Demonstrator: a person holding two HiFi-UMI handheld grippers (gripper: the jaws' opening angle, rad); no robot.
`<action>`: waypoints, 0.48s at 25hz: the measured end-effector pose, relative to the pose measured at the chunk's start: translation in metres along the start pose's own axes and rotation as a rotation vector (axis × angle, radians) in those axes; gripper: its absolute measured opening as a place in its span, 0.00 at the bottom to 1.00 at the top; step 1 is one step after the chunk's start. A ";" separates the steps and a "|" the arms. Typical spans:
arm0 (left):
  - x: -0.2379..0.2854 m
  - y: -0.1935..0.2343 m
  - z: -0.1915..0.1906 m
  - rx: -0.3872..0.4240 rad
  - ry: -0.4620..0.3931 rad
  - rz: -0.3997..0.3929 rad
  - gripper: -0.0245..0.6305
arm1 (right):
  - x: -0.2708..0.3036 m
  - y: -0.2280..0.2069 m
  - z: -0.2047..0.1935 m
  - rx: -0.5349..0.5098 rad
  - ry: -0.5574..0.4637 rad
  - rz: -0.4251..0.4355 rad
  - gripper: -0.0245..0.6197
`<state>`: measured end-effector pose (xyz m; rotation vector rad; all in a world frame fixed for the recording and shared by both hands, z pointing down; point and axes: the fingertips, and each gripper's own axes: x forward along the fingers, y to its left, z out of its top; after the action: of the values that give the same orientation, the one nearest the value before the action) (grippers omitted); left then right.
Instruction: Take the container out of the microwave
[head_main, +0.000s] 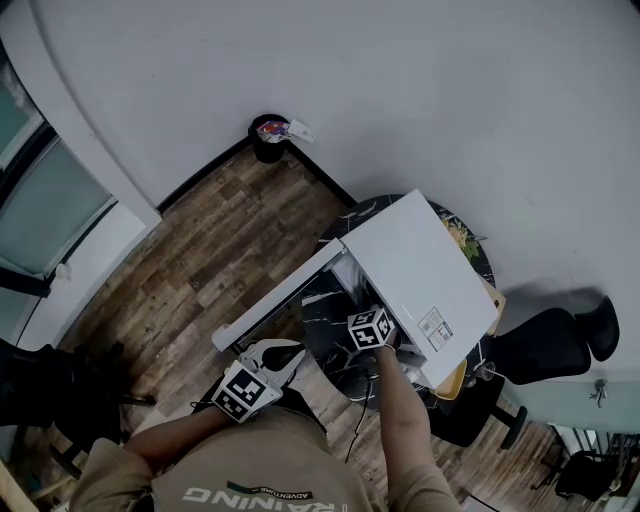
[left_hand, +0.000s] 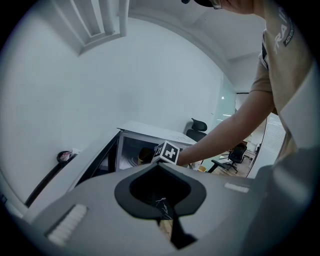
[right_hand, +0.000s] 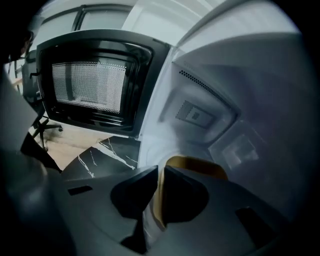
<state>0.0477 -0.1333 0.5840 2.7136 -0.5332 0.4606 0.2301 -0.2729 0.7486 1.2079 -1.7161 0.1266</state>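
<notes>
A white microwave stands on a round black marble table with its door swung open to the left. In the right gripper view, my right gripper is inside the cavity, shut on the rim of a yellow container. Its marker cube shows at the microwave's mouth. In the left gripper view the container shows dimly inside, behind that cube. My left gripper hangs back near my body, away from the microwave. Its jaws look shut with nothing between them.
The open door's mesh window stands to the left of the cavity. A black bin sits by the wall on the wood floor. A black office chair is to the right of the table. Yellow items lie behind the microwave.
</notes>
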 end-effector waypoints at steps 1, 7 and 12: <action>0.000 0.001 0.000 -0.001 -0.001 0.002 0.04 | 0.001 0.000 -0.001 -0.002 0.004 0.002 0.04; -0.002 0.006 -0.002 -0.015 -0.004 0.023 0.04 | 0.005 0.001 -0.002 -0.033 0.016 0.022 0.05; -0.001 0.006 -0.001 -0.023 -0.008 0.031 0.04 | 0.007 0.002 -0.003 -0.051 0.025 0.039 0.04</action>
<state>0.0444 -0.1378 0.5865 2.6896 -0.5799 0.4486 0.2304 -0.2748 0.7559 1.1313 -1.7117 0.1209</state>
